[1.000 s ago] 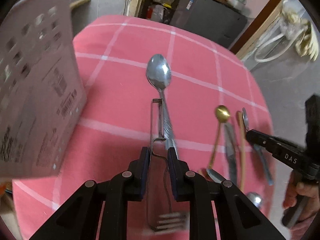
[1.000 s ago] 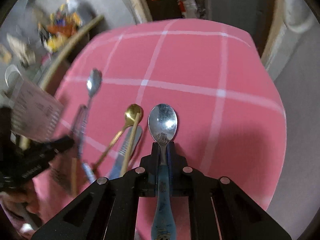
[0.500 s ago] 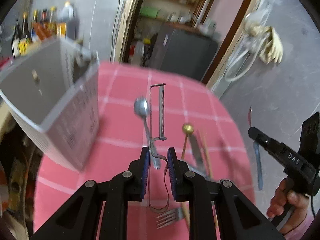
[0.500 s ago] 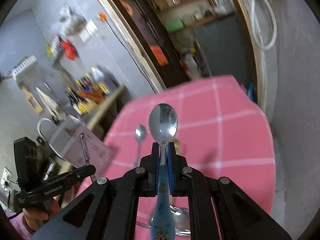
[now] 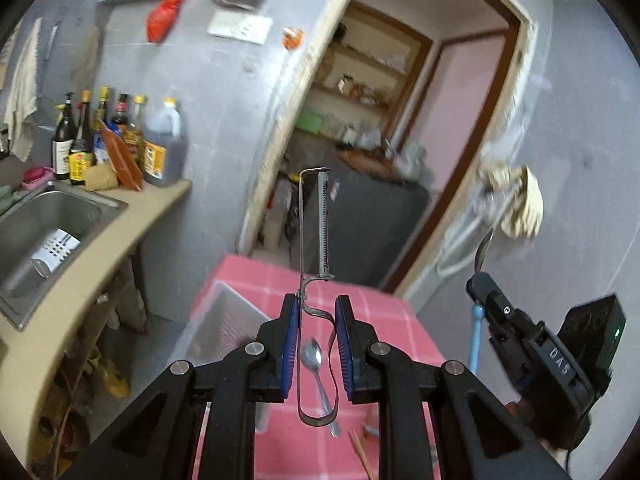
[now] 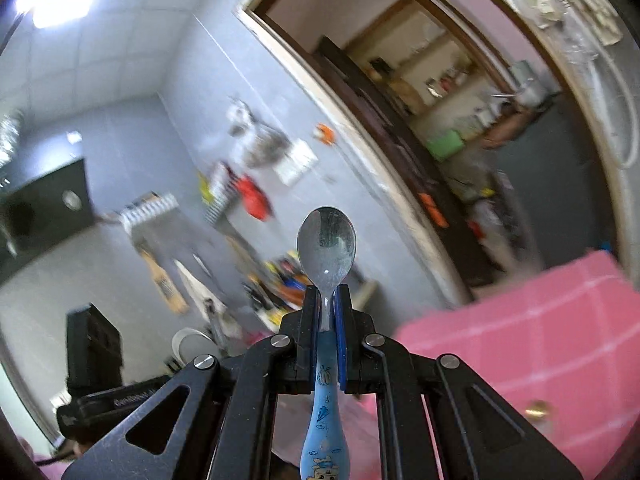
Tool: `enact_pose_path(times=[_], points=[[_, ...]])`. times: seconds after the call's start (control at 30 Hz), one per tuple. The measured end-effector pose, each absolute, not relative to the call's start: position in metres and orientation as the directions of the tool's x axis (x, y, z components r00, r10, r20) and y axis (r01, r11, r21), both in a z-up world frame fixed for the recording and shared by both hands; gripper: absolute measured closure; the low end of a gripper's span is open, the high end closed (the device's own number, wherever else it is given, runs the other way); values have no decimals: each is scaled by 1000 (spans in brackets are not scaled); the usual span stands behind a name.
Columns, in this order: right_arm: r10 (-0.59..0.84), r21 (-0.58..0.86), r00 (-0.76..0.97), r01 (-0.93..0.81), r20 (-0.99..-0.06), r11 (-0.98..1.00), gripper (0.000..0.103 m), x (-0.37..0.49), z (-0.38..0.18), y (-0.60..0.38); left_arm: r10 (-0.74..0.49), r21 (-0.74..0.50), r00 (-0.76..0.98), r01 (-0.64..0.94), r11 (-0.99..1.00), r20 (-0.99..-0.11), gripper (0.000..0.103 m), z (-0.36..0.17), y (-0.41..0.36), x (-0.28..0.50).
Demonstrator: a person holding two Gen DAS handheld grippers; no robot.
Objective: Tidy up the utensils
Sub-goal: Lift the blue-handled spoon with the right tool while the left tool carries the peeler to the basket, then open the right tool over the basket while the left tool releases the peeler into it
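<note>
left wrist view: left gripper [image 5: 316, 344] is holding a wire-frame metal peeler [image 5: 314, 240] at centre frame, jaws nearly closed, blue pads pressing its bent handle loop, blade end sticking up toward the doorway. below it, the pink checked table [image 5: 404, 344] is sitting at lower centre, with a grey perforated basket [image 5: 224, 320] at its left edge, one steel spoon [image 5: 316, 364] lying loose just under the jaws, and what looks like chopstick ends [image 5: 360, 448] at the bottom. right gripper [image 5: 480, 280] is showing at right edge, carrying a blue-handled spoon [image 5: 478, 340] upright.

right wrist view: right gripper [image 6: 328, 308] is clamping tight on the blue-handled spoon [image 6: 326, 248], jaws almost fully closed on the neck, bowl pointing up at centre, cartoon handle hanging down to bottom edge. table [image 6: 540, 340] is sitting lower right, blurred. left gripper [image 6: 120, 396] is peeking in lower left.

step, judging: both tools are lifted clear, transport phase toward the basket. next move is calling for swinging down and left over the basket, tipping each item in, then opening. peeler grip is looking thin, so it could twist.
</note>
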State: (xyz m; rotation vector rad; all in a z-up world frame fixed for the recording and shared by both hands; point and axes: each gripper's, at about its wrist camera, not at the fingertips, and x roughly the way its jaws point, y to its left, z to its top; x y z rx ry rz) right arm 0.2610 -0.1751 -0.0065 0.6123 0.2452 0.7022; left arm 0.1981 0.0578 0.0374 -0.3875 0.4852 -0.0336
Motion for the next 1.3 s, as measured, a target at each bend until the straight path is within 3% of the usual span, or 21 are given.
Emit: enact_pose_path(times=[0.13,0.4,0.73,1.3], points=[[686,613,723,-581,85,536,96,265,-4,-120,-84,-362,908,-77,929,-410,86,45,87,192],[667,622,732,-588,138,517,96,263,-47,-59,-142,-376,939,14,926,-313,85,17,114,199],[622,620,778,-533,92,575,96,261,-93,-50,-221,-370,919,91,925,-326,85,-32,127,209],[641,499,768,-552,-9,668,94,251,-83,-56,-304,-358,884,171,918,-356,85,-35,128,205]])
